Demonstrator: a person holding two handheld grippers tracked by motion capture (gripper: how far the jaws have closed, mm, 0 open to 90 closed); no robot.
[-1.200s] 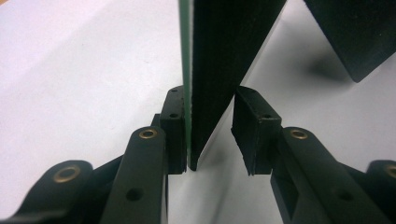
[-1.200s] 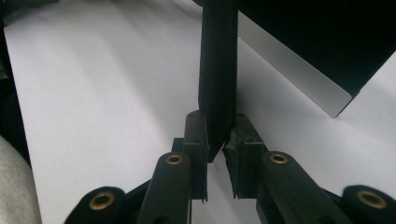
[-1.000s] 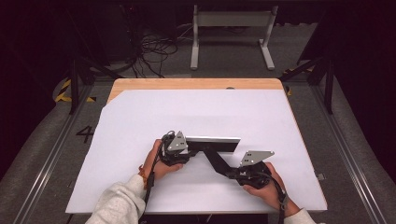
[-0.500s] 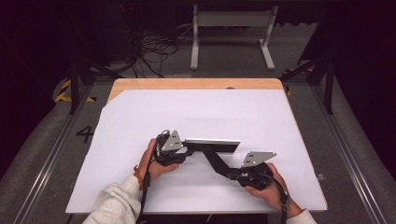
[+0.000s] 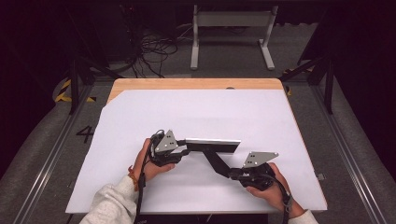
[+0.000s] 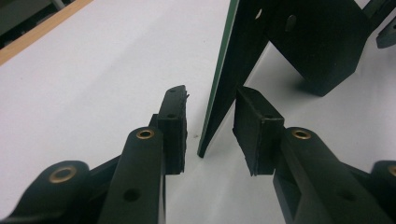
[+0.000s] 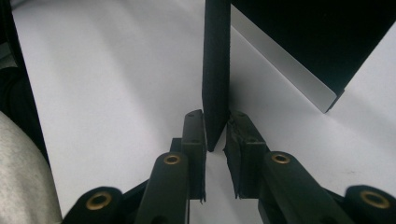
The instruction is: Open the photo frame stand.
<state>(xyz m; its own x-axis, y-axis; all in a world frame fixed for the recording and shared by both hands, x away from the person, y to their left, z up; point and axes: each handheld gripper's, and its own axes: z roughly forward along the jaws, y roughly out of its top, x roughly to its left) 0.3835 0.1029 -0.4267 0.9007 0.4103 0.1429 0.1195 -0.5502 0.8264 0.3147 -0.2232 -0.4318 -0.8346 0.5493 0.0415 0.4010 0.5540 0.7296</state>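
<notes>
Standing on edge on the white table (image 5: 140, 121) is a thin dark panel (image 5: 212, 144), near the person's side, with a black strut (image 5: 217, 161) reaching back from it. The left gripper (image 6: 210, 128) has its jaws apart, one on each side of the panel's end, with a gap on both sides and not touching. The right gripper (image 7: 215, 133) has its jaws pressed close on the strut's edge, holding it. A hand (image 5: 152, 165) holds the left gripper.

Lab test bay: white-covered table (image 5: 140, 112), floor rails (image 5: 51, 154), tangled cables (image 5: 149, 51), dark surroundings.
</notes>
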